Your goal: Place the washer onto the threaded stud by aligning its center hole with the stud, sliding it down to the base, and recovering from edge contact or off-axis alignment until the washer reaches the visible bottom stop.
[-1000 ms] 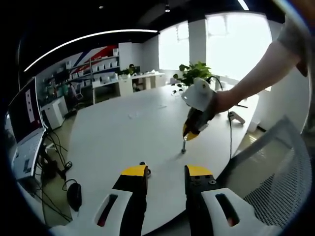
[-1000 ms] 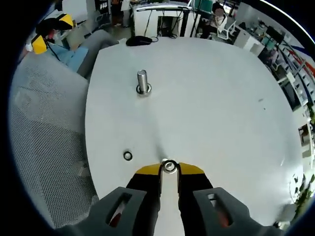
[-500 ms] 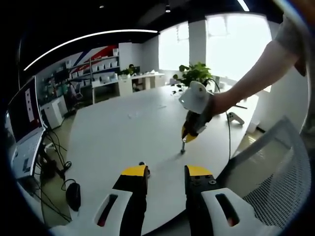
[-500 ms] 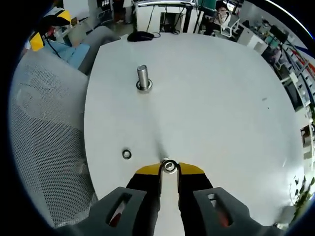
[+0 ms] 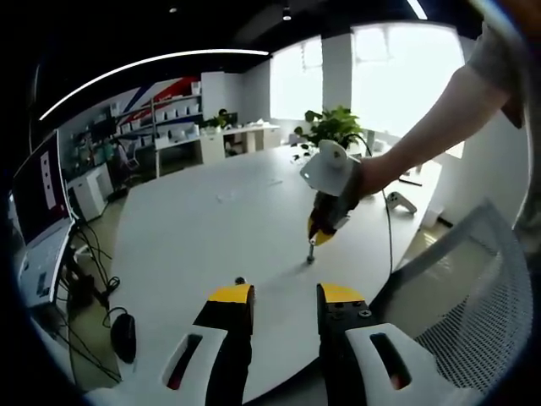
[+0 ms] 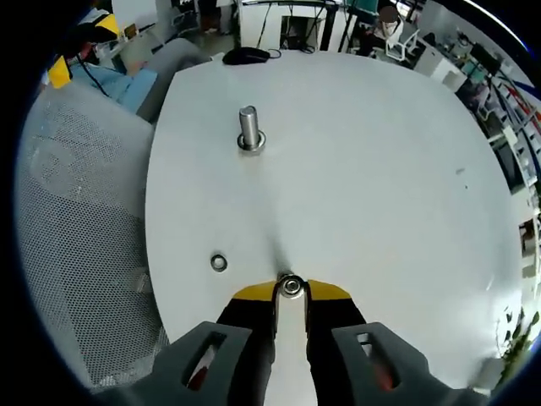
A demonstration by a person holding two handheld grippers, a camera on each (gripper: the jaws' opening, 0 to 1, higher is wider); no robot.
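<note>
In the left gripper view, the left hand-held gripper (image 5: 285, 293) hovers over the near edge of the white desk (image 5: 194, 228) with its yellow-tipped jaws a moderate gap apart and nothing between them; further out, the right hand-held gripper (image 5: 314, 239) points steeply down at the desk, a small metal piece at its tips (too small here to name with confidence). In the right gripper view, the right hand-held gripper (image 6: 291, 288) has its jaws drawn narrow on a small steel washer (image 6: 291, 286), pinched at the rim so the centre hole stays open. The threaded stud (image 6: 248, 128) stands upright on its base well ahead on the desk, and a second washer (image 6: 219, 262) lies flat, just left of the jaw tips. The washer looks light, rigid and smooth (likely slippery between flat pads), so an edge grip that leaves the hole free seems right; a thin ring may tilt or twist in the pinch if it catches the stud's threads.
</note>
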